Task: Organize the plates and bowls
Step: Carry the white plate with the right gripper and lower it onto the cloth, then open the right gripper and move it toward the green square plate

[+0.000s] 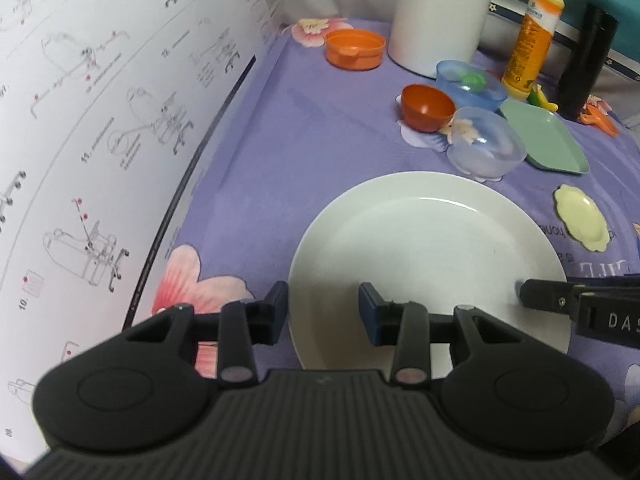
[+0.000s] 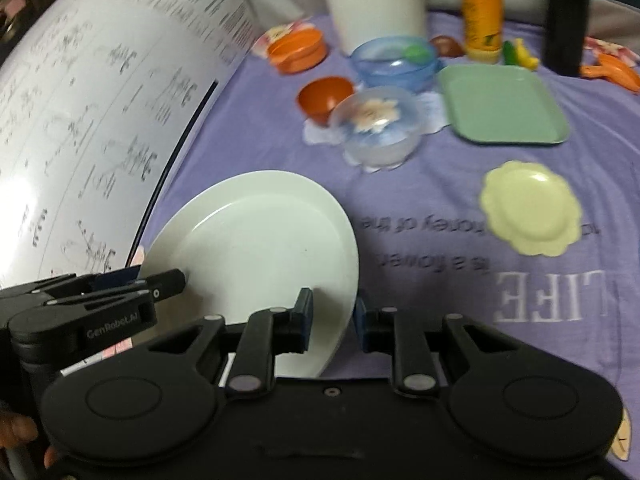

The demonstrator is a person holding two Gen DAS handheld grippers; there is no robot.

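A large white plate (image 1: 432,248) (image 2: 256,240) hangs tilted over the purple cloth (image 1: 320,140), carried by both grippers. My left gripper (image 1: 324,312) is shut on its near-left rim, one finger outside the edge and one over the plate; in the right wrist view the left gripper (image 2: 182,278) clamps that edge. My right gripper (image 2: 334,312) is shut on the plate's right rim, and its tip (image 1: 524,288) shows in the left wrist view. Farther back sit a small orange bowl (image 1: 426,106), a clear bowl (image 1: 486,146), a blue bowl (image 1: 468,86), a green square plate (image 1: 544,136) and a yellow scalloped plate (image 1: 582,216).
A big printed instruction sheet (image 1: 100,120) curves up along the left side. At the back stand an orange shallow dish (image 1: 354,48), a white jug (image 1: 440,12), an orange bottle (image 1: 534,36) and a black bottle (image 1: 584,64). Bare cloth lies between the sheet and the bowls.
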